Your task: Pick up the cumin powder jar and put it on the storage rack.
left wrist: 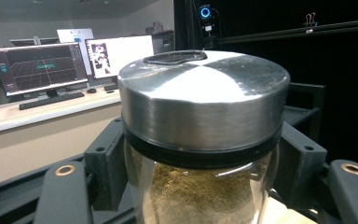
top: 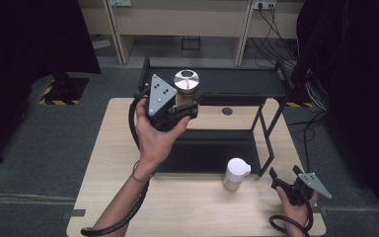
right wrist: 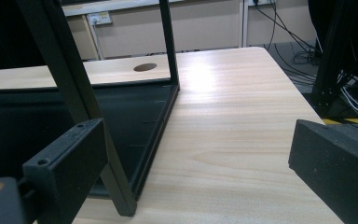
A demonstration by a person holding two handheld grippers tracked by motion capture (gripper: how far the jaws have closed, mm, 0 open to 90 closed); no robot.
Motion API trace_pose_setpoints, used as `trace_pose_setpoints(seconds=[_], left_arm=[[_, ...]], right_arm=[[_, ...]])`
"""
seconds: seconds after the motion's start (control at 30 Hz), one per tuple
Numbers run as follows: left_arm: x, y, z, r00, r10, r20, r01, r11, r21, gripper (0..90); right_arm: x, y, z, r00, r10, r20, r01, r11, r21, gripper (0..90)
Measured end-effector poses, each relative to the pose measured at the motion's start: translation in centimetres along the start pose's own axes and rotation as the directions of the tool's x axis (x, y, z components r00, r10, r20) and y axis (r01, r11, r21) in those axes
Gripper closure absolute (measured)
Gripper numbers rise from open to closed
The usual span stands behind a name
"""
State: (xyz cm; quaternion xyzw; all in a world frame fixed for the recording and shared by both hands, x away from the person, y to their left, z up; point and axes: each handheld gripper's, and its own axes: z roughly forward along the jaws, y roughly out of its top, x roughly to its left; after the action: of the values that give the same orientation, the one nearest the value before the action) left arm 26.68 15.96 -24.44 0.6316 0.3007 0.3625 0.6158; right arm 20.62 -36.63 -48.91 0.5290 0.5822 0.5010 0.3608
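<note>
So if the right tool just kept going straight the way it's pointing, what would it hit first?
Probably the black shelf frame: its near upright leg stands just ahead of the right tool, toward its left jaw. Straight between the open jaws lies bare table, so it might slip past on the right; depth is hard to judge.

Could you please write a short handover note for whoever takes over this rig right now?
Left gripper: shut on the steel-lidded glass jar of brownish powder, held upright in the air above the black two-tier rack.
Right gripper: open, holding nothing, low over the table at its right front.
White-lidded jar: on the table in front of the rack.
Done: steel-lidded jar picked up.
Left: probably setting it down on the rack, then perhaps the white-lidded jar.
</note>
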Motion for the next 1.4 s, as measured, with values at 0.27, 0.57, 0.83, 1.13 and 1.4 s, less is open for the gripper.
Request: trace_pose_setpoints(seconds=[0.27,0.57,0.83,1.13,1.4], left_arm=[[0.2,0.9,0.9,0.9999,0.006,-0.015,-0.005,0.9999,0.012,31.1],[0.8,2.2,2.5,0.9989,-0.007,-0.047,0.008,0.9996,0.025,31.1],[1.4,2.7,4.5,0.9950,-0.008,-0.099,0.013,0.9986,0.051,31.1],[2.0,2.1,6.4,0.9900,-0.018,-0.140,0.031,0.9951,0.093,31.1],[2.6,1.7,6.9,0.9892,-0.057,-0.135,0.070,0.9933,0.092,31.0]], right_arm=[[0.0,0.0,0.0,1.0000,0.001,-0.001,-0.001,1.000,-0.002,4.9],[0.0,-0.1,0.0,1.0000,-0.004,-0.004,0.004,1.000,-0.002,4.9],[0.0,-0.1,-0.1,1.0000,-0.005,-0.007,0.005,1.000,-0.002,4.9],[0.0,-0.1,-0.1,0.9999,-0.008,-0.009,0.008,1.000,-0.002,4.9],[0.0,0.0,-0.1,0.9999,-0.013,-0.009,0.013,1.000,0.000,5.0]])
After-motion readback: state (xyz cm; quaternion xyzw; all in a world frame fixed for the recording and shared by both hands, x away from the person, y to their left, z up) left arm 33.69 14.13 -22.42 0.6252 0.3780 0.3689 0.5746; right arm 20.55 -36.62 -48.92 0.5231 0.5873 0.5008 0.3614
